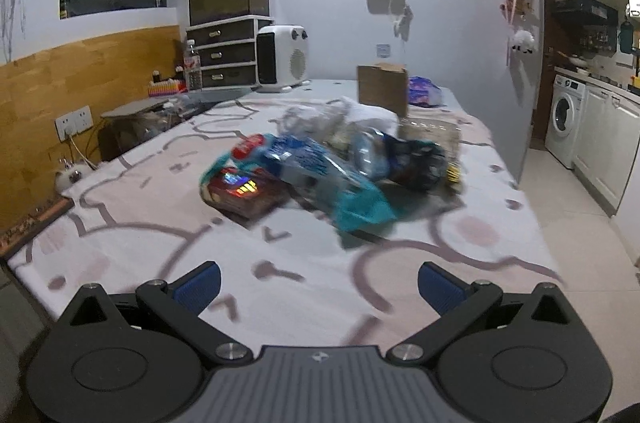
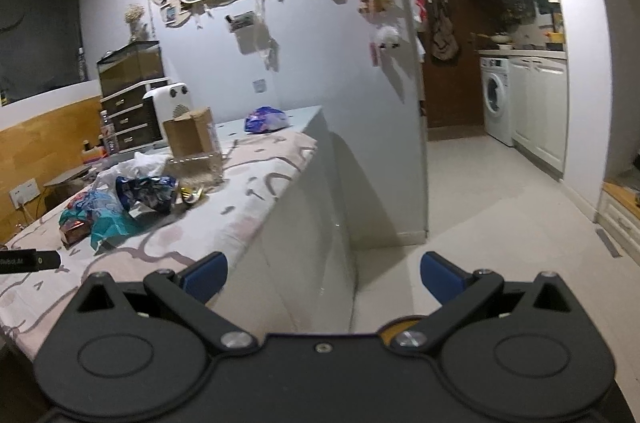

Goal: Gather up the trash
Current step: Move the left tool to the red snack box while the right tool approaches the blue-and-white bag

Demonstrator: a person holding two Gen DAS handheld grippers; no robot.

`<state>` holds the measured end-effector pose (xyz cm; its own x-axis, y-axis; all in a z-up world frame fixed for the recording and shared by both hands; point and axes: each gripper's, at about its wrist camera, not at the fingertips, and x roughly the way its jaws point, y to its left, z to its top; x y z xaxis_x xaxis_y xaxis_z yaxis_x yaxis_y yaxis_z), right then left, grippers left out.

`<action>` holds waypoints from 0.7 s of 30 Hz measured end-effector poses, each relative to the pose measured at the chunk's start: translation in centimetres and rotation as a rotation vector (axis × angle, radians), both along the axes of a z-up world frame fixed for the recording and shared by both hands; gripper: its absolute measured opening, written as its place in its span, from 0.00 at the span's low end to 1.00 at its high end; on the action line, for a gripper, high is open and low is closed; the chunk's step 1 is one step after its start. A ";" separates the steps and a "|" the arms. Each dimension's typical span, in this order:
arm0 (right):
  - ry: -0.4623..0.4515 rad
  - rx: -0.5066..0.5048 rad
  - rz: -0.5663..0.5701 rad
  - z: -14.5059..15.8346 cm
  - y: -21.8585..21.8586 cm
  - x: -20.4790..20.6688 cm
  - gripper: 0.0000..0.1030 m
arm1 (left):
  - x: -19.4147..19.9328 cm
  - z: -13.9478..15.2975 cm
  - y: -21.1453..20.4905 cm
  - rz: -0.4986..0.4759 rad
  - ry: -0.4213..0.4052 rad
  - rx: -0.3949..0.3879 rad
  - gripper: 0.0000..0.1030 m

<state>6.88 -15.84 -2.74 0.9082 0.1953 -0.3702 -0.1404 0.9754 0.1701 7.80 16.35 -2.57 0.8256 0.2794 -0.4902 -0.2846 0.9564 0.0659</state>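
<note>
- On the table (image 1: 132, 223) the trash (image 1: 320, 171) lies in one heap near the middle, well ahead of our left gripper (image 1: 319, 287).
- Both grippers are spread wide and empty.
- We judge the teal wrapper (image 1: 360, 207) the nearest piece, so we pinch it first.
- Our right gripper (image 2: 323, 277) hangs past the table edge, over free floor (image 2: 500, 207).

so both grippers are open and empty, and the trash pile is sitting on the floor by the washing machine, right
Not quite. Both the left gripper and right gripper are open and empty, but the trash pile lies on the patterned tablecloth on the table, not on the floor. The right wrist view shows it.
</note>
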 end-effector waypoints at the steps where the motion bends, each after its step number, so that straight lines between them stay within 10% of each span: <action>1: -0.003 0.001 0.010 0.1 0.5 0.3 1.00 | 0.4 0.0 0.9 0.001 0.002 0.009 1.00; 21: -0.021 -0.038 0.321 3.4 14.1 7.8 1.00 | 9.7 -0.7 13.9 -0.225 0.032 -0.014 1.00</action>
